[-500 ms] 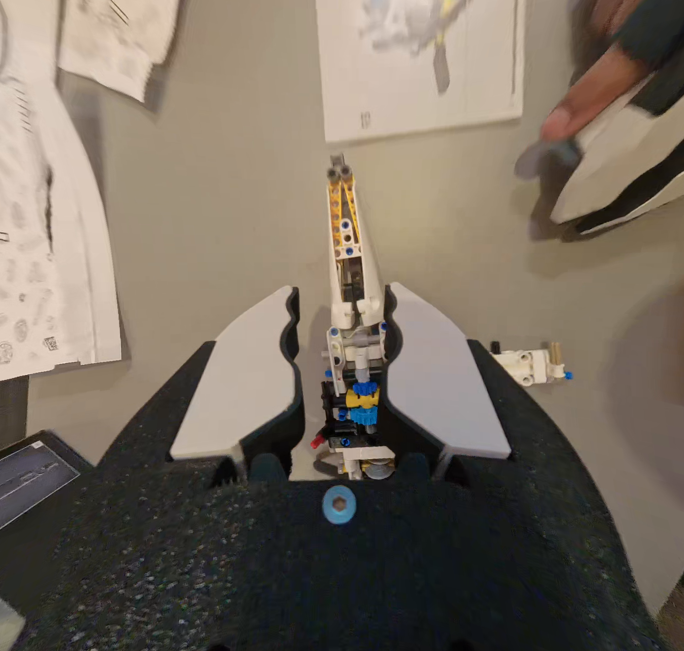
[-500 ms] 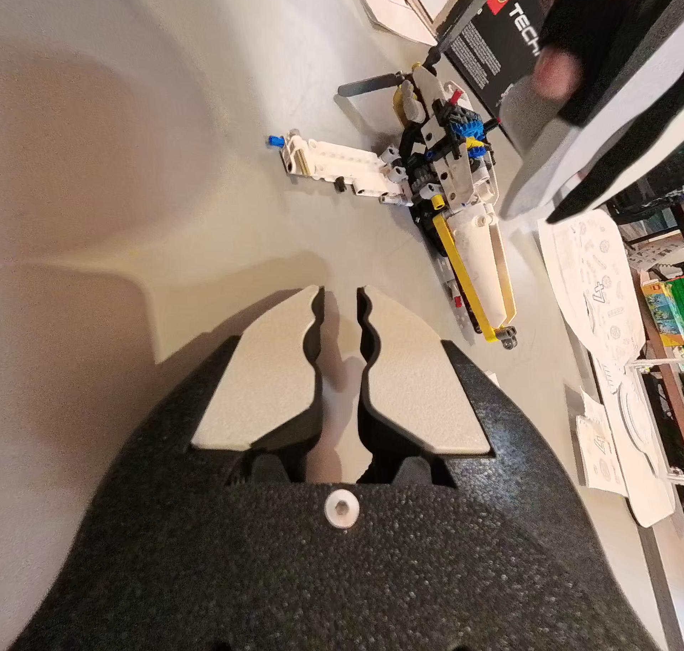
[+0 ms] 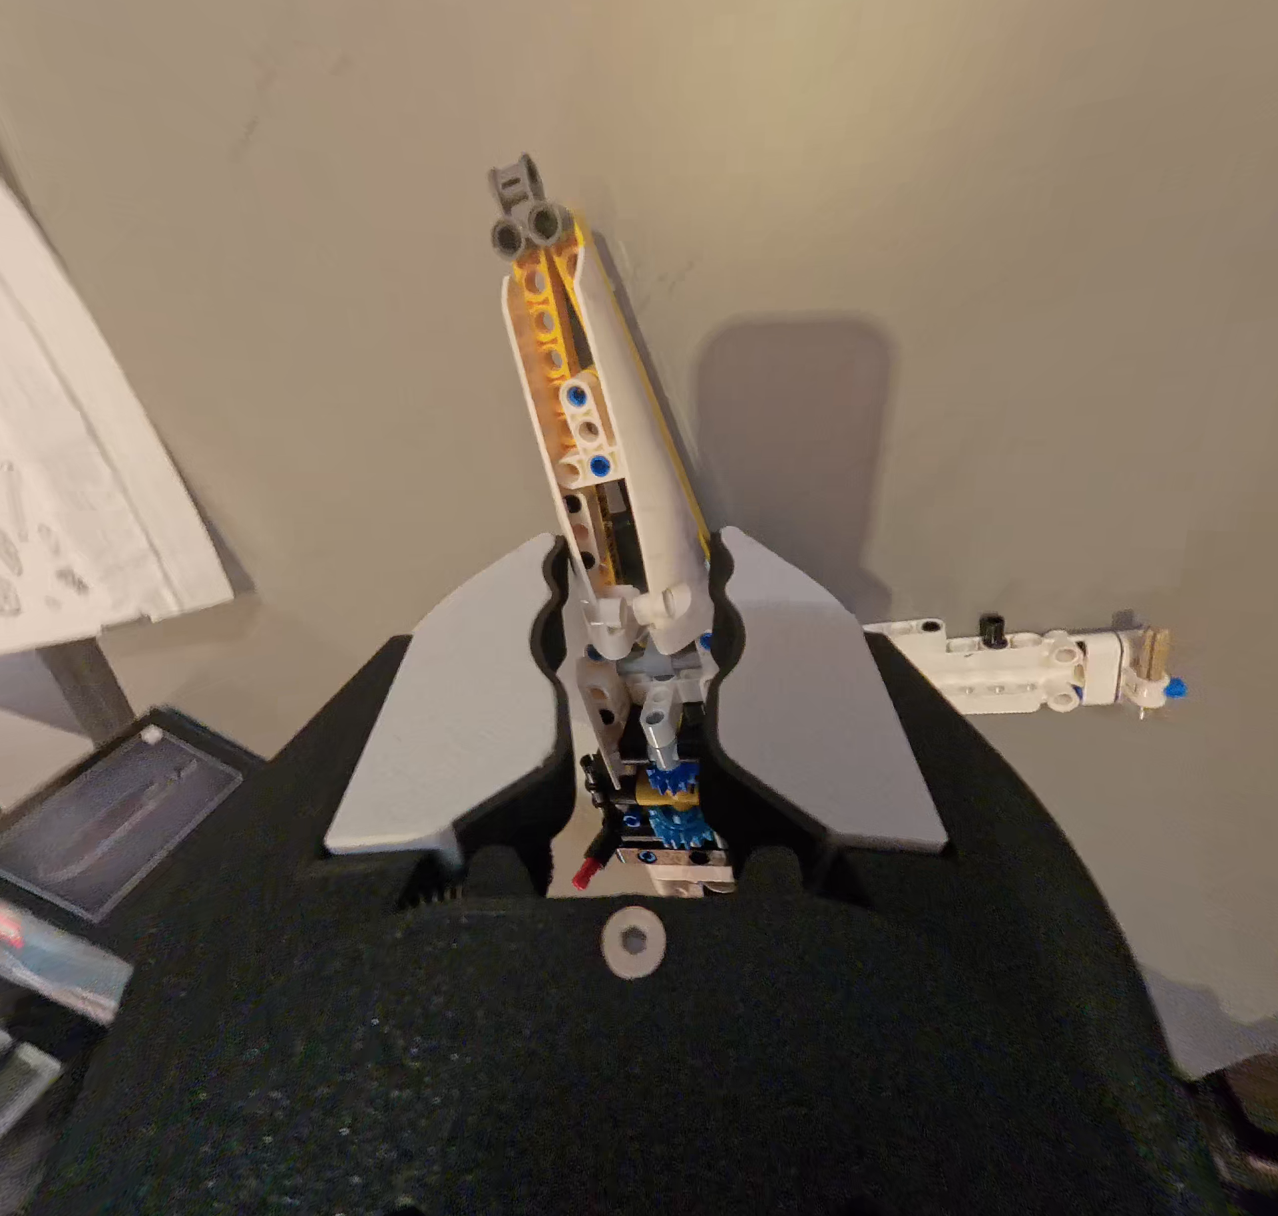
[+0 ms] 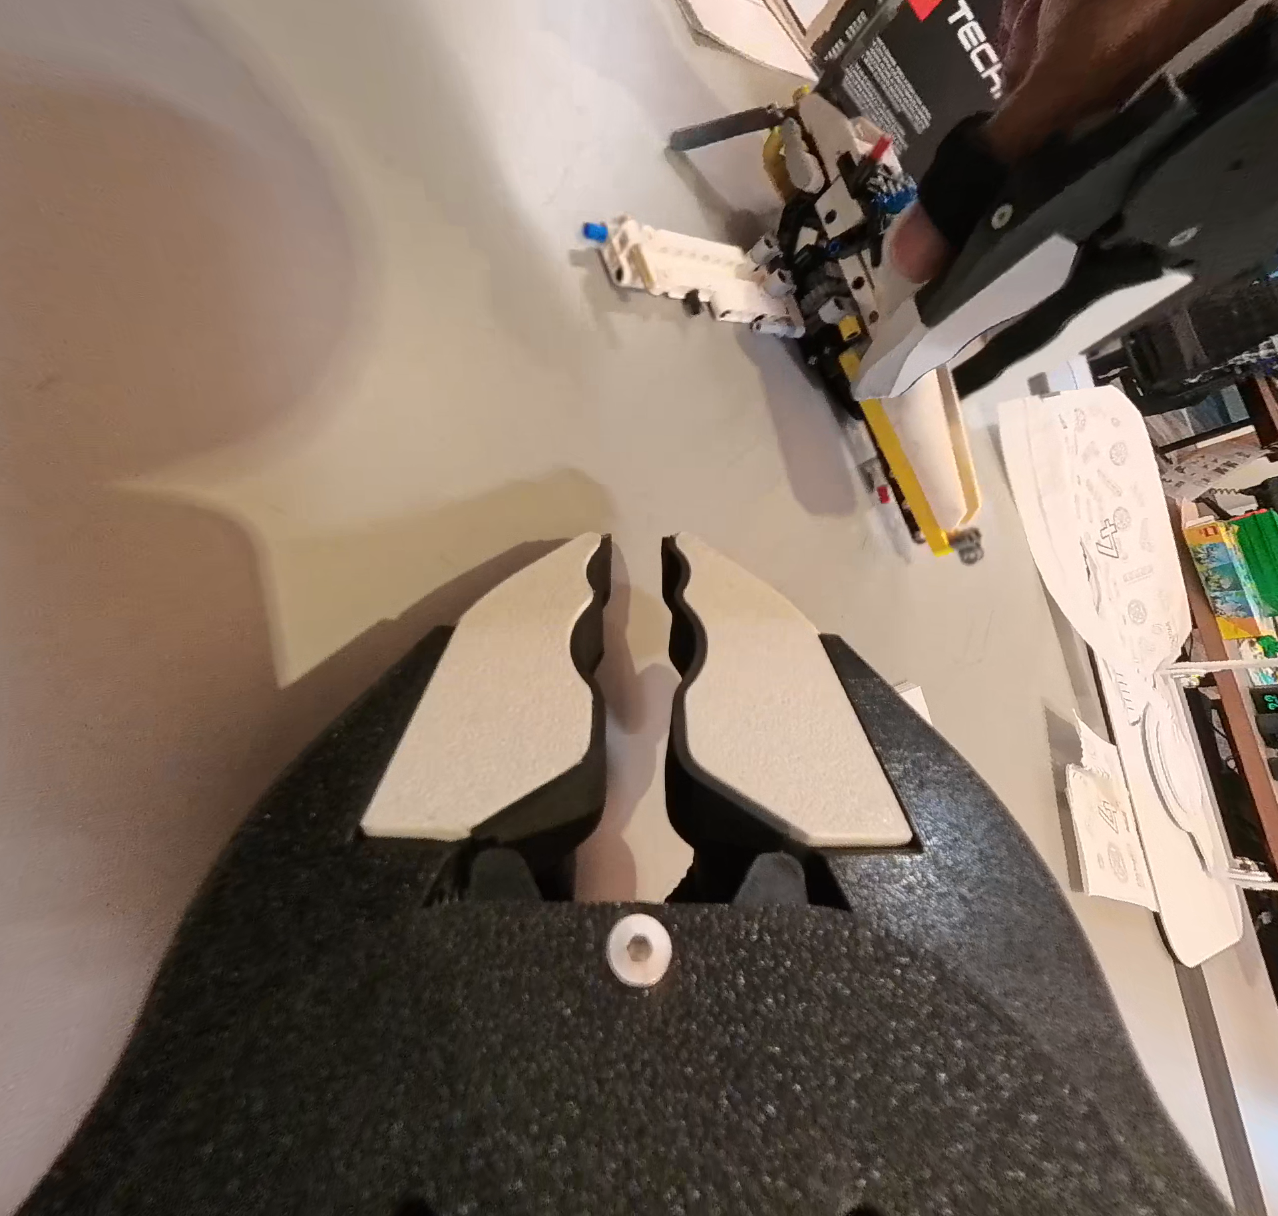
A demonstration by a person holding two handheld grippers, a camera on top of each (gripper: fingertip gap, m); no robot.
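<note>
Two grippers share a pale grey table (image 3: 276, 284). The left gripper (image 3: 636, 560) straddles a white, yellow and black brick-built model (image 3: 608, 436) that lies on the table; both dark pads sit against the model's white shell, pinching it near where the tapered boom meets the geared body. The model's long axis runs away from the camera, tilted slightly left, with its grey connector tip at the far end and blue gears at the near end, deep between the fingers. A white beam arm (image 3: 1010, 664) sticks out to the right from the body, ending in a blue pin.

The right gripper (image 4: 636, 546) hovers over bare table, well apart from the model (image 4: 920, 450), its fingers drawn close with a narrow gap and nothing between them. A black printed box (image 4: 920, 56) stands on the table just beyond the model; what it contains cannot be seen. Printed paper sheets (image 4: 1106, 560) lie at the right edge.
</note>
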